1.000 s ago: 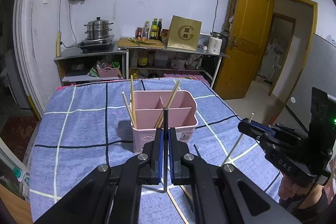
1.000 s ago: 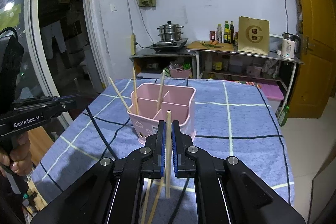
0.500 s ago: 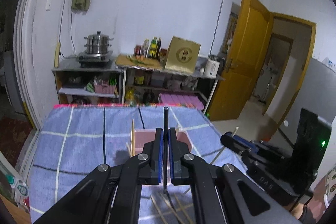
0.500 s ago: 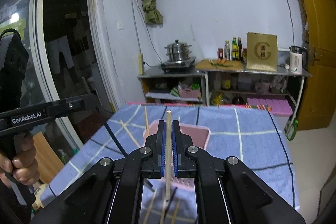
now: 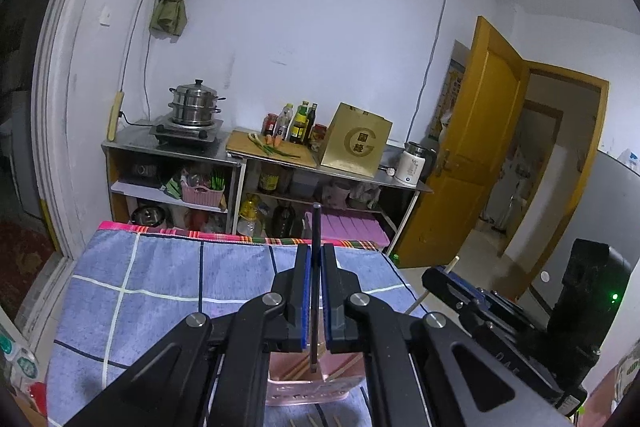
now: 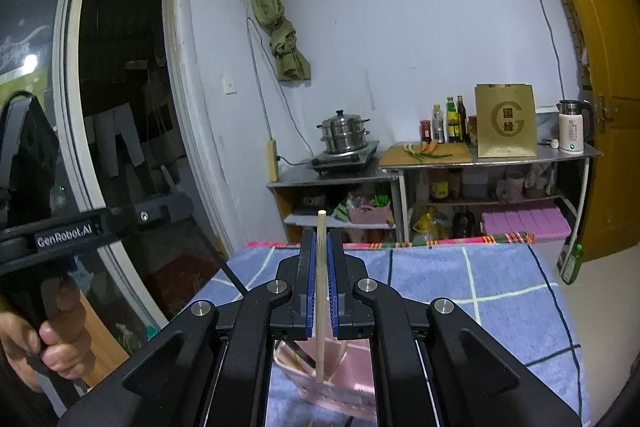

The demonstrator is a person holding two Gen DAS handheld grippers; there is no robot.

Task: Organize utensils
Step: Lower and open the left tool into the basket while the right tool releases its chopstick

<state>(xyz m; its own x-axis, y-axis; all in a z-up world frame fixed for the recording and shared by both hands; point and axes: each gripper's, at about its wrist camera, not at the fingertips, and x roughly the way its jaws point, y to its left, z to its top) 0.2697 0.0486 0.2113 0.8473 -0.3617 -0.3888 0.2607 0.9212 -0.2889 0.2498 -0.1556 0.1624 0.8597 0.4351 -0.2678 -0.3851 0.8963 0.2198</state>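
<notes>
Gripping 1 chopstick each, 2 grippers: left gripper on dark chopstick, right gripper on pale chopstick.

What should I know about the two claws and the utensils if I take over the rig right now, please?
Left claw: shut on a black chopstick, held upright above the pink utensil holder.
Right claw: shut on a light wooden chopstick, also upright over the holder.
The holder stands on the blue checked cloth, below both claws, mostly hidden by them.
Done: some wooden chopsticks already stand in the holder.
Left: drop both held chopsticks into a compartment; a few more sticks seem to lie on the cloth in front of the holder.
</notes>
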